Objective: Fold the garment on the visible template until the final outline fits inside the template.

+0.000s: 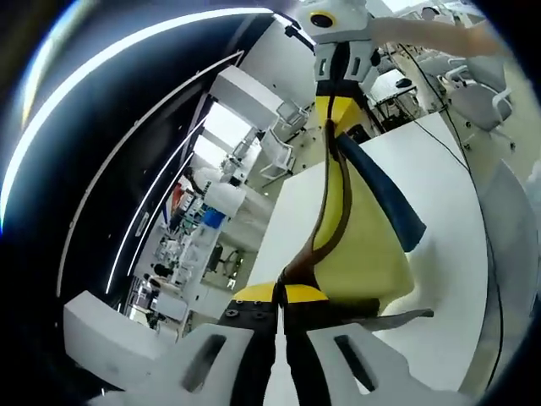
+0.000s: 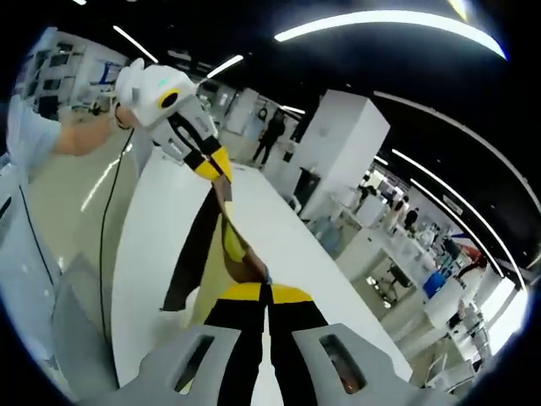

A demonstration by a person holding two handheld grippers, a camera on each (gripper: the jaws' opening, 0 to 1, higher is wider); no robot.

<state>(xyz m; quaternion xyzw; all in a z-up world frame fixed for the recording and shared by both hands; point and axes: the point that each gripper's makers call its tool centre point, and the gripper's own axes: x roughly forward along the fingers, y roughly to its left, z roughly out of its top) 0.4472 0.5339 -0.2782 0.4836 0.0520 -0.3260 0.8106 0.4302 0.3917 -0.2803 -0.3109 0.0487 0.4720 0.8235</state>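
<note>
Two grippers: left gripper (image 1: 279, 309) and right gripper (image 2: 266, 292) each clamp the yellow garment (image 1: 368, 245), stretched mid-frame above the table.
Surface: white table (image 1: 439, 169).
Room: ceiling light strips (image 2: 380, 21), distant workstations (image 1: 182, 245).

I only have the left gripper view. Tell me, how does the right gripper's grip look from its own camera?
Observer: The right gripper has its jaws shut on a bunched edge of the garment.
Operator: Is anything dangling?
Observer: A dark strip hangs below the left gripper towards the white table; I cannot tell whether it touches.
Operator: Is anybody nearby?
Observer: A person stands beyond the table's far end.
</note>
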